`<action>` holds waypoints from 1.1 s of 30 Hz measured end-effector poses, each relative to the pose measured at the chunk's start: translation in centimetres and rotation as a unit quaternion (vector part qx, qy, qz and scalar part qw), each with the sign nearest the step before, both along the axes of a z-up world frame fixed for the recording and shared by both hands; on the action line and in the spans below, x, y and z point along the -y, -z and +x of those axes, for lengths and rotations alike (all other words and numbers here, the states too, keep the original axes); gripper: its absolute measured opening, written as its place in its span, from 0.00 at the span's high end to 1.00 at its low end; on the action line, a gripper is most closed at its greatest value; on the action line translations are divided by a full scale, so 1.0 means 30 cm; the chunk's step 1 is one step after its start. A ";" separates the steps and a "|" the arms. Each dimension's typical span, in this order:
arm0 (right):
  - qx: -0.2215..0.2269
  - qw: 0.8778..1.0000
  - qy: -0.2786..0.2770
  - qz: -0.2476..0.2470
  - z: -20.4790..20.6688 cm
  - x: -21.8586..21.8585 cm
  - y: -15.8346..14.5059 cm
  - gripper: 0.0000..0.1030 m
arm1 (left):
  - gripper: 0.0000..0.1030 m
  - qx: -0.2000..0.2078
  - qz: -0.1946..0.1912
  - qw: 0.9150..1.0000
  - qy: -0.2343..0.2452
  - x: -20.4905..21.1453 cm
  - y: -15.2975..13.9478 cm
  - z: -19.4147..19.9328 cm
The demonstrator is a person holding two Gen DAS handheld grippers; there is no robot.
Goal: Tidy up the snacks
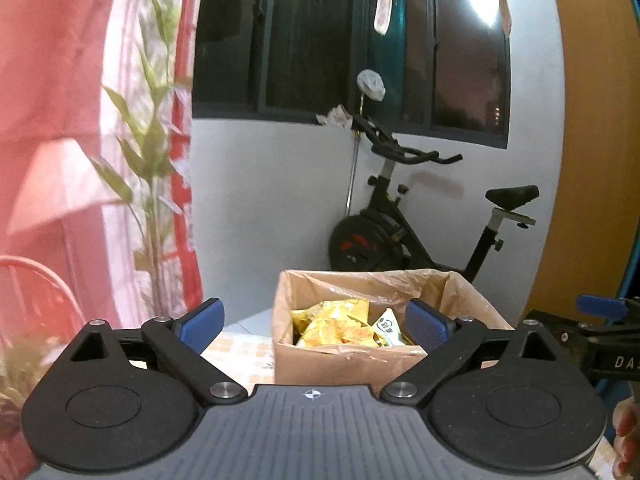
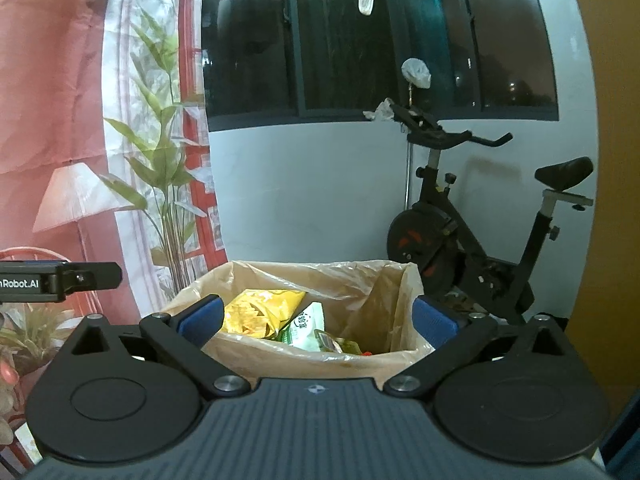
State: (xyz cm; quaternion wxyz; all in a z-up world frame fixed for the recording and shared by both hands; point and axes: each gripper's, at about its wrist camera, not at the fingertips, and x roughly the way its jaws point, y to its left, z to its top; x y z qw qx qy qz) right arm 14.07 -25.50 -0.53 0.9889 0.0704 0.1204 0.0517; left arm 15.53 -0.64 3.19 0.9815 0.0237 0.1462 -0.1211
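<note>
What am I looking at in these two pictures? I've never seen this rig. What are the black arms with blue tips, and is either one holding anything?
No robot here: a person carries a hand-held gripper in each hand, each with a fisheye camera looking forward along its jaws. One picture is from the left gripper, the other from the right gripper. The black arms with blue pads are the jaws. Both stand wide open and hold nothing. Ahead of both is a cardboard box lined with a plastic bag. Inside lie yellow snack bags and a green-and-white packet. The box stands on a checked tablecloth. Behind it are an exercise bike, a window and a printed curtain. Each gripper shows at the edge of the other's picture.
</note>
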 end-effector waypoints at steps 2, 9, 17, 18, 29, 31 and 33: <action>0.004 1.000 0.001 0.006 -0.049 -0.005 -0.015 0.01 | 0.05 0.012 0.012 1.000 -0.003 0.000 -0.020 -0.065; 0.009 0.999 0.033 0.002 -0.215 -0.021 -0.050 0.01 | 0.05 0.049 0.054 0.996 -0.041 0.017 -0.058 -0.267; -0.001 0.999 0.045 0.009 -0.329 0.004 -0.030 0.00 | 0.05 0.083 0.054 0.994 -0.056 0.013 -0.080 -0.393; -0.002 0.999 0.048 0.008 -0.338 0.009 -0.027 0.00 | 0.05 0.085 0.052 0.993 -0.056 0.013 -0.083 -0.403; -0.007 0.999 0.050 0.016 -0.373 0.028 -0.006 0.00 | 0.05 0.076 0.028 0.996 -0.048 -0.006 -0.063 -0.420; -0.005 0.999 0.048 0.015 -0.379 0.024 -0.007 0.00 | 0.05 0.078 0.026 0.995 -0.048 -0.007 -0.060 -0.428; -0.003 0.999 0.045 0.014 -0.381 0.020 -0.008 0.00 | 0.05 0.078 0.024 0.995 -0.049 -0.008 -0.059 -0.430</action>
